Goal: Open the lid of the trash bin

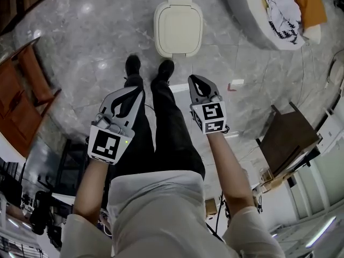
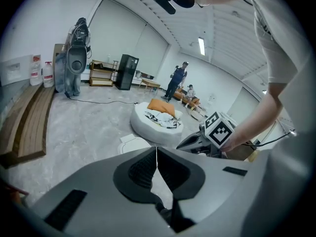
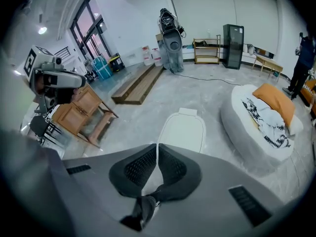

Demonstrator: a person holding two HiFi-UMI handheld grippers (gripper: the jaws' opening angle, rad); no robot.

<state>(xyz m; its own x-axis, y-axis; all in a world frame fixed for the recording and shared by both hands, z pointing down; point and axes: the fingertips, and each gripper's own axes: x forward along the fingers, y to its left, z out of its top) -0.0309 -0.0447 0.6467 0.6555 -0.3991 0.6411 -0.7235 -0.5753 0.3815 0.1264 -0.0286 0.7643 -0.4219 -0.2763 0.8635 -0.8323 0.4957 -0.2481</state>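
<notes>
Trash bin (image 1: 178, 28) sits on the marble floor (image 1: 91, 47) just ahead of the person's shoes (image 1: 165, 67). Lid (image 1: 177, 23) is shut flat, hinge tab on the far side. Left tongs (image 1: 138, 92) and right tongs (image 1: 195, 81) are both closed tip to tip w/ nothing btwn them, and hover above and short of the bin.

Risks, my guess:
- Closed tips can't hook the lid edge, so I'd have to part them or pry w/ one tip.
- Floor looks slick, so a sideways push prob slides the whole bin instead of lifting the lid.
- Lid may drop back if not carried past the hinge.

Text: none readable. No brand or label on the bin. Marker cubes (image 1: 109, 144) carry square patterns only.
</notes>
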